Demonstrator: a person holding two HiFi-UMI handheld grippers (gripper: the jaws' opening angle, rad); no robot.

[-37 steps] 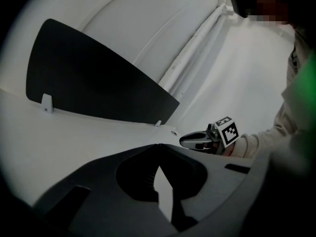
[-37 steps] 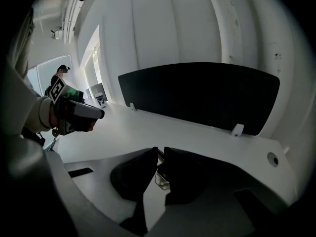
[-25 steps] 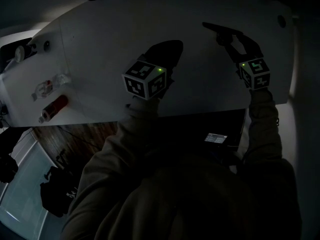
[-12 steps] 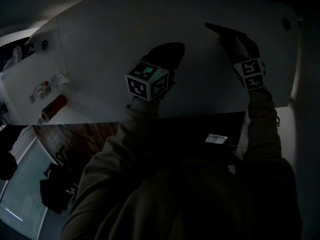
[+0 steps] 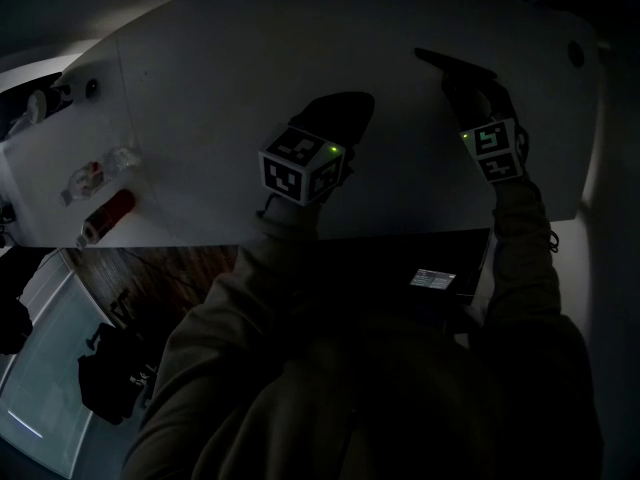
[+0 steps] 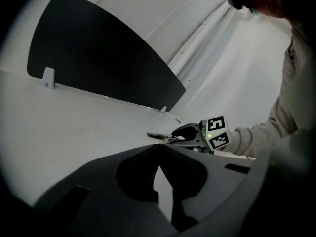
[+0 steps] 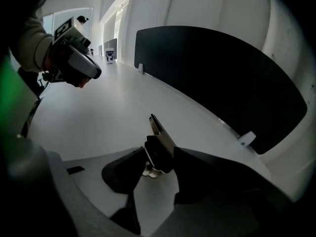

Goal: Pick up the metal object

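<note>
Table [image 5: 220, 78]: plain white, no pattern. Divider panel [image 7: 222, 78] at its far edge: flat black, on small white brackets [image 7: 245, 138]. Metal strip [image 7: 159, 132]: dull grey, paler along one edge. My marker cubes [image 5: 300, 165]: white faces with black square codes, each with a green light dot. Cylinder [image 5: 108, 215] at table's left: red. My sleeve [image 6: 256, 137]: beige. Floor [image 5: 150, 268]: brown wood grain.

Your left gripper [image 5: 345, 108] is over the middle of the table [image 5: 200, 58]. Your right gripper [image 5: 455, 68] is to its right, nearer the far edge. Its jaws are closing with the metal object [image 7: 160, 132] between them, jutting forward. A partition [image 7: 222, 78] stands along the far edge, and a cylinder [image 5: 107, 216] lies at the near-left end.
</note>
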